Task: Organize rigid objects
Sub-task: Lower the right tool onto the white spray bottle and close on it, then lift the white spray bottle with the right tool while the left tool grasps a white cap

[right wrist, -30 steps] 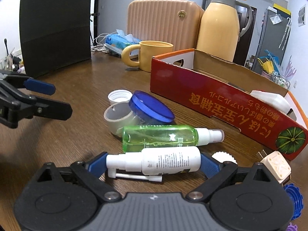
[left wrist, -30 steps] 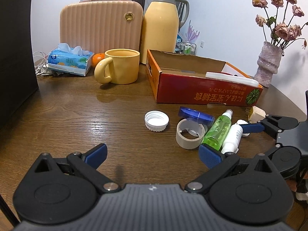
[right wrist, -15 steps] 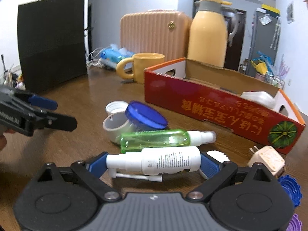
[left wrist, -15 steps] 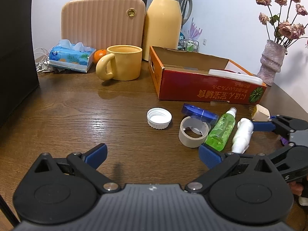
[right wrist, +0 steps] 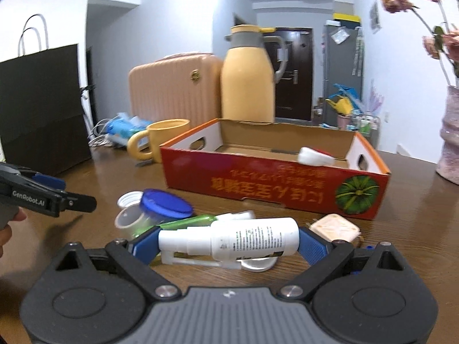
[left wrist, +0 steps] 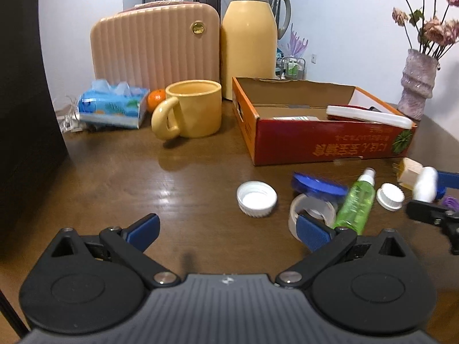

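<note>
My right gripper [right wrist: 228,243] is shut on a white spray bottle [right wrist: 238,239], held crosswise and lifted above the table; the bottle's end [left wrist: 426,185] shows at the right edge of the left wrist view. Below it lie a green spray bottle [left wrist: 355,200], a tape roll [left wrist: 311,212], a blue lid [left wrist: 318,186], a white cap [left wrist: 256,202], a second white cap [left wrist: 390,196] and a beige plug [right wrist: 335,228]. The red cardboard box [right wrist: 275,185] stands just behind, holding a white case [left wrist: 368,114]. My left gripper [left wrist: 226,228] is open and empty, low over the table.
A yellow mug [left wrist: 190,113], a tissue pack [left wrist: 110,107], an orange [left wrist: 156,99], a peach case [left wrist: 156,44] and a yellow thermos [left wrist: 248,37] stand at the back. A vase of dried flowers [left wrist: 416,84] is at the right. A black paper bag [right wrist: 43,106] stands at the left.
My right gripper has lifted the white spray bottle off the table and swung toward the red box. The left gripper stayed open and rose slightly.
</note>
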Tool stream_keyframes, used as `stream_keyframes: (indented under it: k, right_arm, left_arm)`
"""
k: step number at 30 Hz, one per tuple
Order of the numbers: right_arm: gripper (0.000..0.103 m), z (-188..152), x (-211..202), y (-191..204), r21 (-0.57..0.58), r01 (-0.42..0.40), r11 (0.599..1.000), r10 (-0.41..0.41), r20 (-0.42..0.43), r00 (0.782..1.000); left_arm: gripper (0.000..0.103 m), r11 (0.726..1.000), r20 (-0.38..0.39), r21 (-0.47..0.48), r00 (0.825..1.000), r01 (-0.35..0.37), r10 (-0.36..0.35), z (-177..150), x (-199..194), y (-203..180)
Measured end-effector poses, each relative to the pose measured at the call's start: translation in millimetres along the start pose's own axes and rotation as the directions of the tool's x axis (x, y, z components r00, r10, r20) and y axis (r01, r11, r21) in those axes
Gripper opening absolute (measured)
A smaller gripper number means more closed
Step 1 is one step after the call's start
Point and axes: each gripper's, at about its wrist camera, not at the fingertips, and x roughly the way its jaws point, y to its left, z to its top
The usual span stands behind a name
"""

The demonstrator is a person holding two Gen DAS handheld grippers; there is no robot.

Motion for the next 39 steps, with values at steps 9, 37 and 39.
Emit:
stream_keyframes:
  k: [9,37,39]
  right_arm:
    - [0.098,-0.2,-9.3,-14.7,0.057,0.067,0.996,-0.07,0.044,0.997]
    - [0.098,0.4,-9.0,-23.6,0.1,0.122,0.988,-0.129,0.073,0.989]
    - [0.098,0.3,-9.1,-23.4,0.1,0.119,0.988,-0.127,0.076,0.989]
  left_arm:
    - [0.103,0.999,-0.006,0.039,1.0,-0.004,0.004,17.0,34.2,7.6]
    - [0.007,0.984,-0.067,0.042,0.983,0.174,-0.171,17.4,75.4,16.6]
    - [0.007,0.985,-0.058,0.059,0.986,0.162,-0.159,15.4,73.1,13.1]
